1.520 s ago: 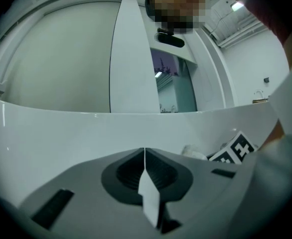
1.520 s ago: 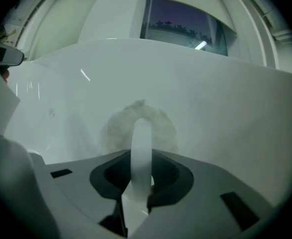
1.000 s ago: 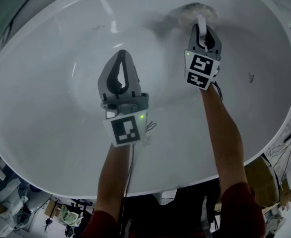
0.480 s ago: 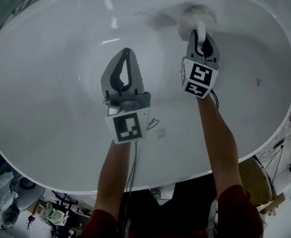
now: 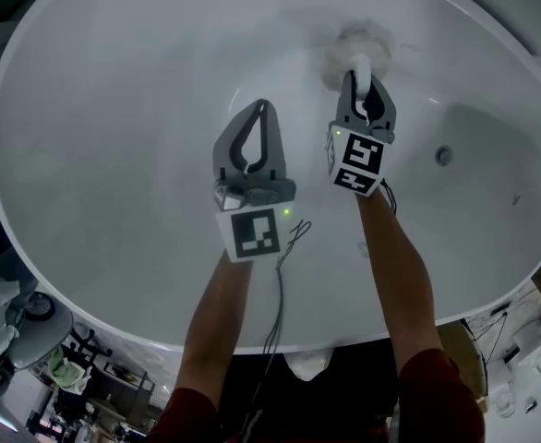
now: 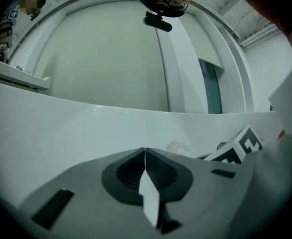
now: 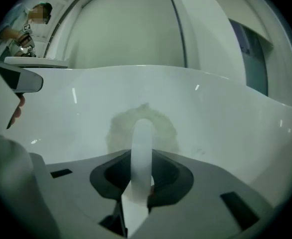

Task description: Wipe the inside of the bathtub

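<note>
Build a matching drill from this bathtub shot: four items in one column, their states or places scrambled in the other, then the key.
Items
1. left tool
2. right tool
3. scrubbing pad
4. drain

States or places
A. flat against the inner wall of the tub
B. jaws together, holding nothing
C. set in the tub surface, right of both tools
D. shut on a white handle

Pairs: 1-B, 2-D, 3-A, 4-C

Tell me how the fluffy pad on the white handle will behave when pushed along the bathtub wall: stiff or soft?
The pad looks fuzzy and ragged at its edge, so it probably squashes softly and is light. Its white handle stands straight in the right gripper, so it seems fairly stiff. On the glossy bathtub wall it likely slides easily.
</note>
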Available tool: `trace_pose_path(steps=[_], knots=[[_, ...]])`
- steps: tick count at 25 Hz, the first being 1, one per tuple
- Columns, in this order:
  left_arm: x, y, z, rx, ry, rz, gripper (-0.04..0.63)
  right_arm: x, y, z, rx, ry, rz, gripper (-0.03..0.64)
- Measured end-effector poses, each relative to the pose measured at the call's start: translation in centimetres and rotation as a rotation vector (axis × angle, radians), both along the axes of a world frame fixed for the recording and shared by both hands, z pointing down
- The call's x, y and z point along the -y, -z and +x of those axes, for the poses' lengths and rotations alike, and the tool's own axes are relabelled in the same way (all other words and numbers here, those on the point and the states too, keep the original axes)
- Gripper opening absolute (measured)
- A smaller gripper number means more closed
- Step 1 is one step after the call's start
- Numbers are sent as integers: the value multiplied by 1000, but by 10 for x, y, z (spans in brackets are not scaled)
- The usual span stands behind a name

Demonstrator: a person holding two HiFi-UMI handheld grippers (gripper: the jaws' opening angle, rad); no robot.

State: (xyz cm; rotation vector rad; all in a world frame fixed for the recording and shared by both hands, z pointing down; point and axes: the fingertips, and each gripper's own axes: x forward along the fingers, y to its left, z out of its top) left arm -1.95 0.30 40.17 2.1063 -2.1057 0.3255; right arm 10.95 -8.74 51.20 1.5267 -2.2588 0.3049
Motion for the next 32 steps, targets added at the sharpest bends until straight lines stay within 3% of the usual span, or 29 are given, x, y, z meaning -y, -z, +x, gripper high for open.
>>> trace_pose_path(steps=[3,6,12,18,26,32], knots=[[-24,-12,-75,14,46,-16,17,-26,-12,-98,20,85,-17,94],[-25,-41,-112,17,84,-41,17,-33,-45,-143,22,134,-44,94],[1,-72,-90,-40,138,-77,17,-9,-88,-133,-20,183,-111,94],[0,-151,-81,-38,139,-114,17,-2,-191,-134,-39,198,-165,94],[-9,-169,-72,-27,131,-117,17,-9,-235,-128,-69,212,-204,94],[-3,-171,-73,-3,119,-106,17,-7,-232,-127,-40,227,-177,94]])
